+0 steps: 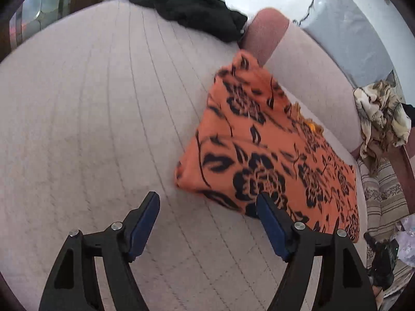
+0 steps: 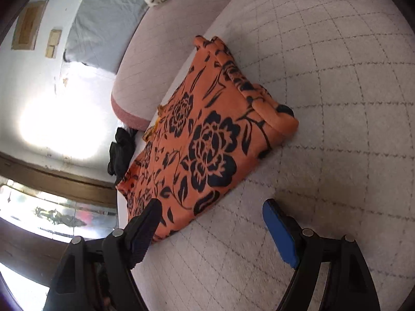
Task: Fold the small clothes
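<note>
Folded orange cloth (image 1: pixel 262 140), both hand-held grippers agape, angled down

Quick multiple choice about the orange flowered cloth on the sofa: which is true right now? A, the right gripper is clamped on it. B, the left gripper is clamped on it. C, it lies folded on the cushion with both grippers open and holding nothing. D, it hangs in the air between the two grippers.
C: the orange flowered cloth lies folded on the cushion, and the left gripper and right gripper both stand open and empty.

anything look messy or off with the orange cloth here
Mostly neat: the orange floral cloth lies folded flat on the quilted surface. One end is bunched into a thick roll, and a crumpled black garment sits apart.
</note>
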The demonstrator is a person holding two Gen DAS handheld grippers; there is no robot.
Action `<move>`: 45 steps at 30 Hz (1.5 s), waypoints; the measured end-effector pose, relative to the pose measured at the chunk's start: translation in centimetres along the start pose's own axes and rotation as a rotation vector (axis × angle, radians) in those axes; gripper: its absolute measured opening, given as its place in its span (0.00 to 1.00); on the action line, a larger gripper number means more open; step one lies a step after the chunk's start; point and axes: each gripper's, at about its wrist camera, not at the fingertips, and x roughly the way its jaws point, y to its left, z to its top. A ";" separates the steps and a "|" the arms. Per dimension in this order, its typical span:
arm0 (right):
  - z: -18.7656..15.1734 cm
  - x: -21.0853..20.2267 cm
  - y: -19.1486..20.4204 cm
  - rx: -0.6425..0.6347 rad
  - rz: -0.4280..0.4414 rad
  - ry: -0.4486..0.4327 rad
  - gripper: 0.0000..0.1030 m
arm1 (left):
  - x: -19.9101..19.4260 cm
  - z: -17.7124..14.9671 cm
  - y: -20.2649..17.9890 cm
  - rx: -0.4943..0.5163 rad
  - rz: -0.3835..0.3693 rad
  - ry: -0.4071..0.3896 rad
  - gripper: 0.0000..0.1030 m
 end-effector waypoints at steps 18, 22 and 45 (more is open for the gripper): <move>6.0 1.9 5.7 0.047 -0.042 -0.157 0.13 | -3.2 6.3 -6.9 0.014 0.044 -0.210 0.15; 5.4 -2.2 9.7 -0.031 -0.002 -0.198 0.13 | -7.6 4.9 -7.2 0.026 -0.010 -0.257 0.15; -4.4 -10.2 3.9 -0.131 -0.055 -0.100 0.71 | -8.4 -3.0 -4.1 0.178 0.028 -0.222 0.59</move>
